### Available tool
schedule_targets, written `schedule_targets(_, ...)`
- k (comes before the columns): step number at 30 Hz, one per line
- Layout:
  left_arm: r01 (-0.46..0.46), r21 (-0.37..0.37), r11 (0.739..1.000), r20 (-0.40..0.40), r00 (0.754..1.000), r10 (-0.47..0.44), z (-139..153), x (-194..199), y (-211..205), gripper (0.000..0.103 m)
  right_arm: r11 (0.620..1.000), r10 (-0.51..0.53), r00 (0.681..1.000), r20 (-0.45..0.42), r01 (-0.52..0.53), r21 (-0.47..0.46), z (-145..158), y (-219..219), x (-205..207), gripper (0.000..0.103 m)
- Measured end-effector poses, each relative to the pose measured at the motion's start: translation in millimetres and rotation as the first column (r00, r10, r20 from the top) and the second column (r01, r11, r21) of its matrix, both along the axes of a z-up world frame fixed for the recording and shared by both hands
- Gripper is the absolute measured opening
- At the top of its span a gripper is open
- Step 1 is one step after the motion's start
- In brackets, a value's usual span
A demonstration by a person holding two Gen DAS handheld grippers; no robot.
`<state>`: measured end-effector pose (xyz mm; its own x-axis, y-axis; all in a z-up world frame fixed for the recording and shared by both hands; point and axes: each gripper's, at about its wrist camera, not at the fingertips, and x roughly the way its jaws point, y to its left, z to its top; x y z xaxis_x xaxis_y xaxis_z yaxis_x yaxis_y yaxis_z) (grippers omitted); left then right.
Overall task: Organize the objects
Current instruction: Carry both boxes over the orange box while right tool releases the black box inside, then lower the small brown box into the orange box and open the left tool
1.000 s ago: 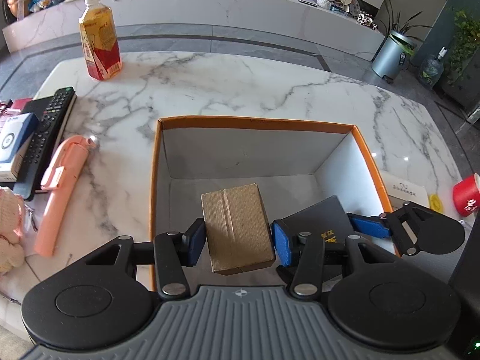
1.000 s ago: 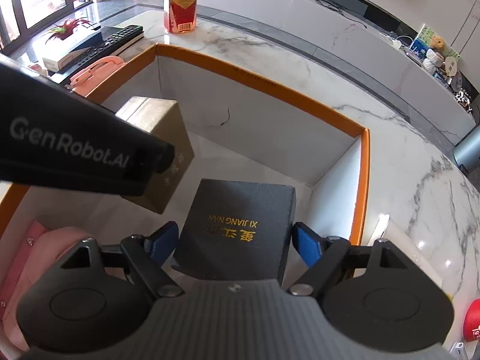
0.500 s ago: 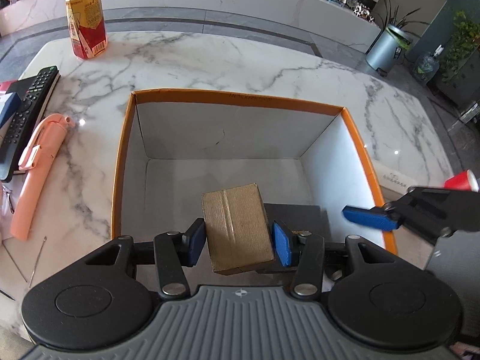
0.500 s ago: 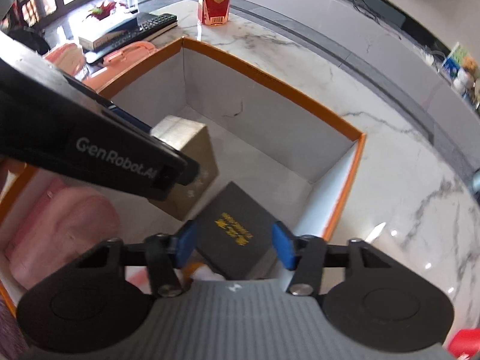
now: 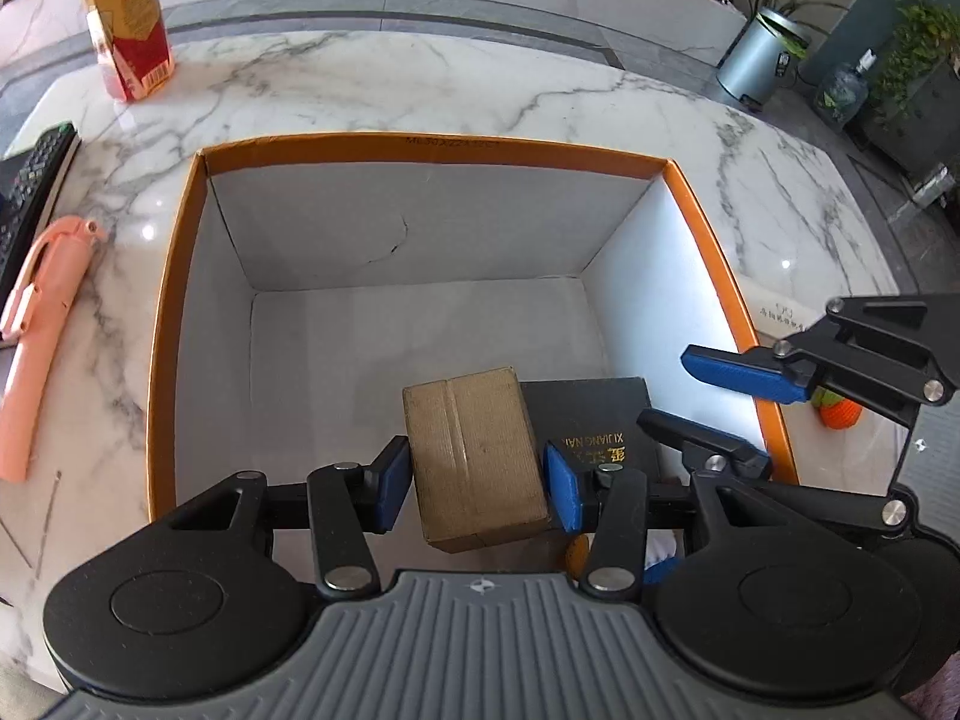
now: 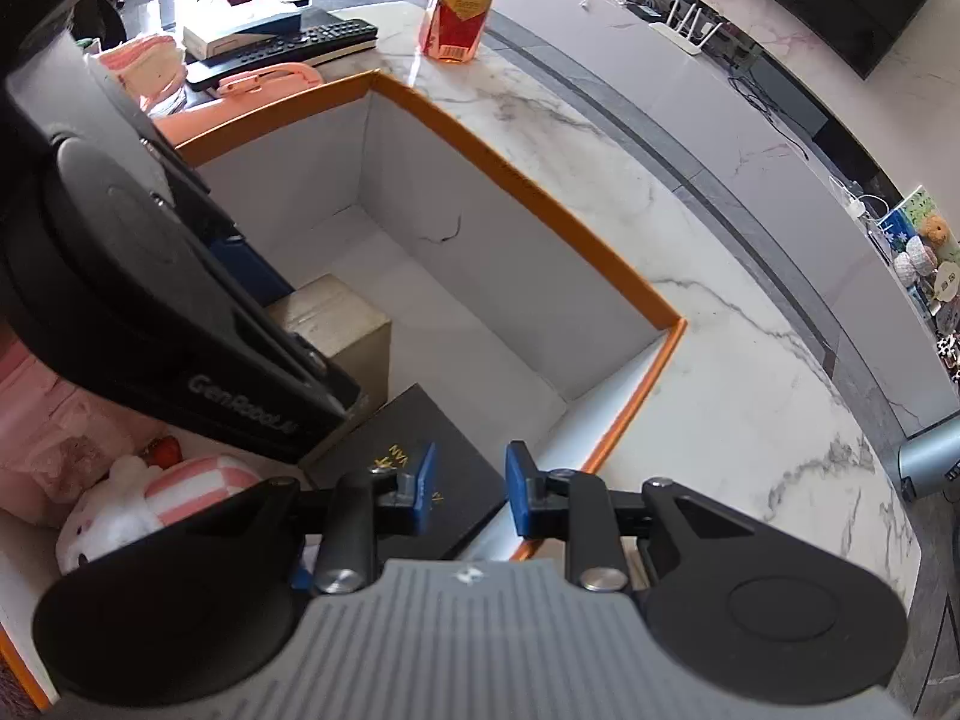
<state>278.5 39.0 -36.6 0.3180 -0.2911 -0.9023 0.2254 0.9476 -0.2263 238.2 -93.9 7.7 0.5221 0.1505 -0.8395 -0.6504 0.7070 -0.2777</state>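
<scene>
Brown cardboard carton (image 5: 474, 456) clenched in left gripper (image 5: 474, 483) above orange-rimmed box (image 5: 432, 147) | right gripper (image 6: 465, 489) released, empty over black book (image 6: 420, 456) | next: lower carton, release.

From my right tongs (image 6: 467, 489), blue tips apart and empty, I see the black box (image 6: 414, 450) lying inside the orange-rimmed carton (image 6: 528, 180), the brown box (image 6: 336, 318) beside it, gripped by my left tongs (image 6: 264, 306).
</scene>
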Motion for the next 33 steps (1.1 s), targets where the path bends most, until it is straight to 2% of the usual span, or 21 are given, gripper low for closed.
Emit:
schedule_targets(5,-0.019,-0.018,1.0,-0.014,1.0,0.019,0.1,1.3,6.0,0.055,0.999,-0.029,1.0,0.012,0.028,0.039,-1.5,-1.5,8.5,0.026)
schedule_targets(11,-0.002,0.042,0.999,-0.024,1.0,0.003,-9.0,-0.3,-2.7,0.055,0.996,-0.049,0.999,0.019,0.048,0.078,0.6,-4.7,5.5,0.026)
schedule_targets(18,0.002,0.058,0.998,0.007,1.0,-0.002,-13.5,-4.3,-7.1,0.056,0.996,-0.039,0.999,0.018,0.037,0.086,-1.8,-4.8,1.4,0.025)
schedule_targets(21,-0.003,0.088,0.996,0.031,1.0,0.0,-12.9,-3.0,-10.5,0.056,0.996,-0.036,0.999,0.025,0.034,0.088,-1.5,-5.5,-0.5,0.025)
schedule_targets(25,0.001,0.125,0.992,0.104,0.994,-0.014,-4.9,6.6,-13.9,0.056,0.994,-0.039,0.998,0.058,0.032,0.105,4.7,-10.6,-2.8,0.025)
schedule_targets(30,0.127,0.169,0.977,0.192,0.968,-0.159,6.1,18.4,-26.5,0.056,0.989,-0.08,0.989,0.122,0.064,0.134,20.5,-21.7,1.2,0.025)
schedule_targets(33,0.131,0.155,0.979,0.188,0.969,-0.159,9.7,28.8,-31.2,0.056,0.984,-0.131,0.981,0.144,0.11,0.139,26.3,-31.4,10.2,0.025)
